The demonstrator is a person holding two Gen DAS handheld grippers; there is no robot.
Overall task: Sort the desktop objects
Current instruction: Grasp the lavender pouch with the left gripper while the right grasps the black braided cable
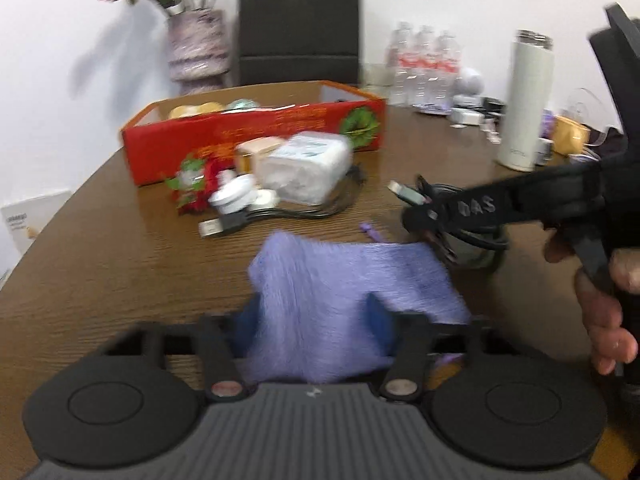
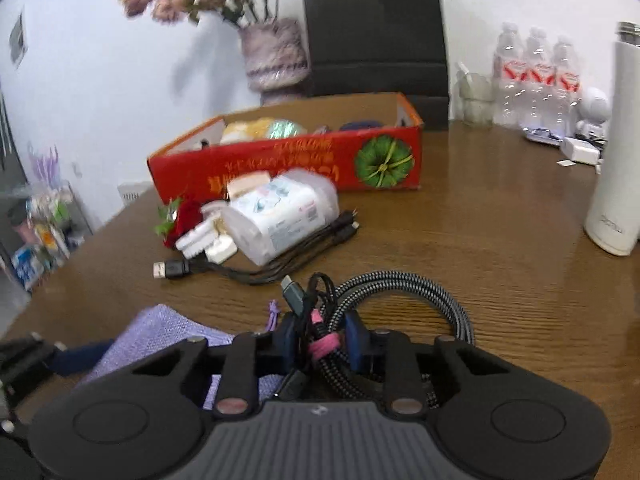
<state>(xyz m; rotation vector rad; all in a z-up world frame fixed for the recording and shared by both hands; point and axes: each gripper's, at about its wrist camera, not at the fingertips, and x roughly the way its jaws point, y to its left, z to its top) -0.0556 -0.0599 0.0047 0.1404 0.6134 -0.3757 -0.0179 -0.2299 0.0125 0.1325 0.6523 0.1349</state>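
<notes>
My left gripper (image 1: pixel 316 316) is shut on a purple mesh pouch (image 1: pixel 344 276), which lies bunched between its blue pads over the table; the pouch also shows in the right wrist view (image 2: pixel 168 332). My right gripper (image 2: pixel 322 340) is shut on a coiled braided cable (image 2: pixel 404 292) bound with a pink tie (image 2: pixel 326 344), held just right of the pouch. The right gripper also shows in the left wrist view (image 1: pixel 424 216). A red cardboard box (image 2: pixel 304 164) with several items inside stands further back.
In front of the box lie a tissue pack (image 2: pixel 280 212), a black USB cable (image 2: pixel 256 268), a red rose (image 2: pixel 180 220) and small white items (image 2: pixel 208 240). A white flask (image 2: pixel 620 148), water bottles (image 2: pixel 536 76), a vase (image 2: pixel 276 56) and a black chair (image 2: pixel 376 28) stand behind.
</notes>
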